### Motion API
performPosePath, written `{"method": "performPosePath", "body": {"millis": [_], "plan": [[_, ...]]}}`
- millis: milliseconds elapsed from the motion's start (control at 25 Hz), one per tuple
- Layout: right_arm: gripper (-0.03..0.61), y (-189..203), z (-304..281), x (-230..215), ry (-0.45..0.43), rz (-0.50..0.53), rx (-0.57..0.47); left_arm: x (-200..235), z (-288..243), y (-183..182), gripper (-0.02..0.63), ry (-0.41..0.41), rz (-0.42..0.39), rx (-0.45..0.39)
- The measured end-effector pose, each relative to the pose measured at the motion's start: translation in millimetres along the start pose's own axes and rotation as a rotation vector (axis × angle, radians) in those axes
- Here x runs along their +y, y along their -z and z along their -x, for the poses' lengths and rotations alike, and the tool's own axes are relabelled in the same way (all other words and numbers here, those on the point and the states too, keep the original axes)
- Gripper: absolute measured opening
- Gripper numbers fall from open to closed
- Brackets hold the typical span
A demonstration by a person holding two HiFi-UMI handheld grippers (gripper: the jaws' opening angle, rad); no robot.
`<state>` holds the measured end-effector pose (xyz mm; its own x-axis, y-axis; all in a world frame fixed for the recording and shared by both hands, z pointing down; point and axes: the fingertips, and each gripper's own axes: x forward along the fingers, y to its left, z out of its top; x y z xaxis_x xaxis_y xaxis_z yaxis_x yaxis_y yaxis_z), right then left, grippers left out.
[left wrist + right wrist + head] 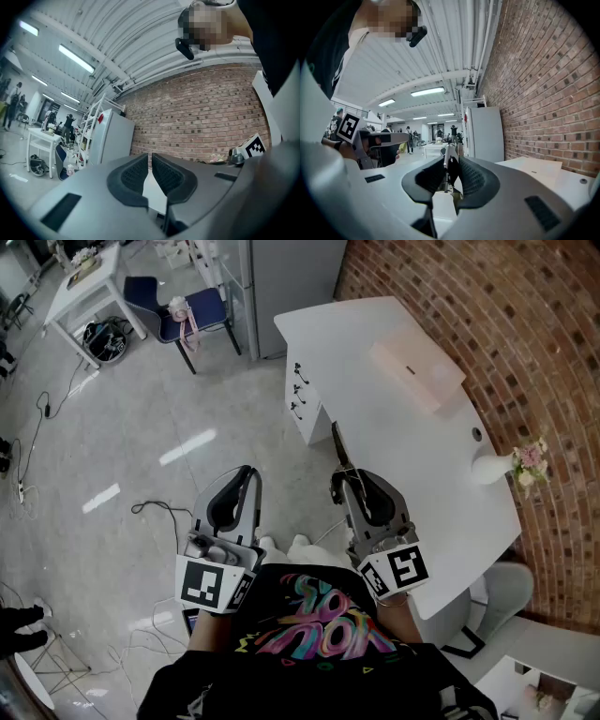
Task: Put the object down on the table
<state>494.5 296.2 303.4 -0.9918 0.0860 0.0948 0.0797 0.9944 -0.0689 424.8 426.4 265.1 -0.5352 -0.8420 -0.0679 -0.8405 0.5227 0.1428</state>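
My right gripper [343, 474] is shut on a thin dark object [338, 444], which sticks out forward past the jaw tips over the near left edge of the white table [403, 442]. In the right gripper view the object [449, 161] stands upright between the ribbed pads [469, 177], black below and pale at its top. My left gripper [250, 472] hangs over the floor to the left of the table, level, its jaws together and nothing between them. In the left gripper view, the left gripper [150, 157] shows only a thin slit between its pads.
On the table lie a pale pink box [418, 374] at the far side and a white vase with flowers [499, 467] by the brick wall. A white drawer unit [302, 397] stands under the table's left end. Cables [150, 510] trail on the floor; a blue chair [192, 310] is far off.
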Motion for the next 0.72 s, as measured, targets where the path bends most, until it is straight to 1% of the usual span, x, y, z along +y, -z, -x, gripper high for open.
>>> {"method": "performPosePath", "body": {"millis": [160,440,600,720], "plan": [[0.106,0,-4,-11,0.0,-0.012,-0.003,-2,-14,2,0.043,0.002,-0.006,0.007],[0.107,3,-9,-26,-0.024,-0.023,-0.003,-4,-27,9,0.043,-0.023,-0.01,0.015],[0.107,6,-24,-39,-0.013,-0.039,0.006,6,-41,13,0.043,-0.025,-0.008,0.031],[0.107,9,-46,-52,0.001,-0.052,0.014,22,-63,16,0.042,-0.014,-0.004,0.029]]}}
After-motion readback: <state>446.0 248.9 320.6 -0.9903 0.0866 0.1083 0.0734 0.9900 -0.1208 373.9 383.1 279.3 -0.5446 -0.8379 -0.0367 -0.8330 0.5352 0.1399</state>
